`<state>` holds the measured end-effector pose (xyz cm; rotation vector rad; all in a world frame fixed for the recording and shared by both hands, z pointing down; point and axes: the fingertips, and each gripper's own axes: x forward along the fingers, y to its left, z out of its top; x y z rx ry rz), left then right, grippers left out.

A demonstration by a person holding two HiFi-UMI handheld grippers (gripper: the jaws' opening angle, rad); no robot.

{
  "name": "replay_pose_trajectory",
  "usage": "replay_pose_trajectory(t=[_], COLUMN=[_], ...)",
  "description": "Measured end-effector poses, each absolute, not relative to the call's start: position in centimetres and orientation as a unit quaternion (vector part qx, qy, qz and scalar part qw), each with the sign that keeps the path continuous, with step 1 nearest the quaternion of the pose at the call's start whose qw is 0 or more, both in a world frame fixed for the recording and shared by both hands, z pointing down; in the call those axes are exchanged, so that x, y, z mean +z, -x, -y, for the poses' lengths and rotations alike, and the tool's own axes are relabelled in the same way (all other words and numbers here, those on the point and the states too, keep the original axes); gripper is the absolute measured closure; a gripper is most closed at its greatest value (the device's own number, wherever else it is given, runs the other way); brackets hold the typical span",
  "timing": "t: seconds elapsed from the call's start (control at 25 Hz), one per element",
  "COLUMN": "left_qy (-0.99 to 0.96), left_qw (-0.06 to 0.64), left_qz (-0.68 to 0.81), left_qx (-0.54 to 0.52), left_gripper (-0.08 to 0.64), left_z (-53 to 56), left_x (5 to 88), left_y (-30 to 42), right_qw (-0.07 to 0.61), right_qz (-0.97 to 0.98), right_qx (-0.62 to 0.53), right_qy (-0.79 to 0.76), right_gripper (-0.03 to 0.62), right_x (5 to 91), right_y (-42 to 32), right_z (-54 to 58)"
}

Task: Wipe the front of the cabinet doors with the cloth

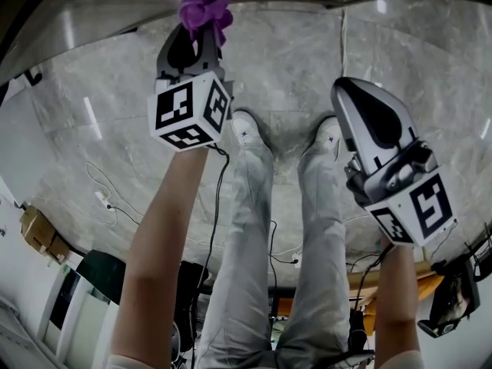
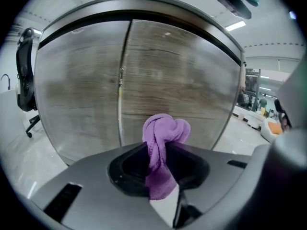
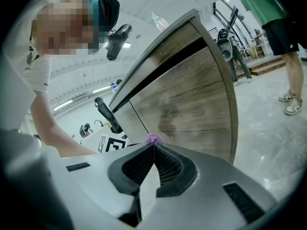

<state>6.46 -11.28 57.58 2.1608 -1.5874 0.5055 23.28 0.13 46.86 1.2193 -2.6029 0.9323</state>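
We logged the left gripper [image 2: 160, 163] clenched on the purple cloth [image 2: 165, 131], cabinet doors [image 2: 182, 75] ahead of its jaws; the right gripper [image 3: 153, 148] was closed, empty.

marble floor [image 1: 292, 52] | white sneakers [image 1: 247, 129] | cardboard box [image 1: 38, 233] | office chair [image 2: 23, 80] | bystander's legs [image 3: 289, 73]

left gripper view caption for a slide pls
Left gripper shut on a bunched purple cloth, pointed at the wood-grain cabinet doors.

Left gripper [image 1: 197, 46] grey-black, marker cube [image 1: 191, 111]; grey trousers [image 1: 246, 229]; white sneakers [image 1: 247, 129].
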Motion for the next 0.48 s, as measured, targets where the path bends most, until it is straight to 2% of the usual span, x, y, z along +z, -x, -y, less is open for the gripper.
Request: replay_pose_trajectory(t=[0.48], left_qy=[-0.842], left_qw=[0.241], left_qz=[0.448], left_qx=[0.178], left_gripper=[0.462], left_z=[7.6], left_x=[61.9], left_y=[-29.4], right_qw=[0.071], right_qz=[0.821], right_qx=[0.332], right_qy=[-0.458], right_gripper=[0.565], right_x=[50.6], right_y=[-38.6], right_z=[-5.5])
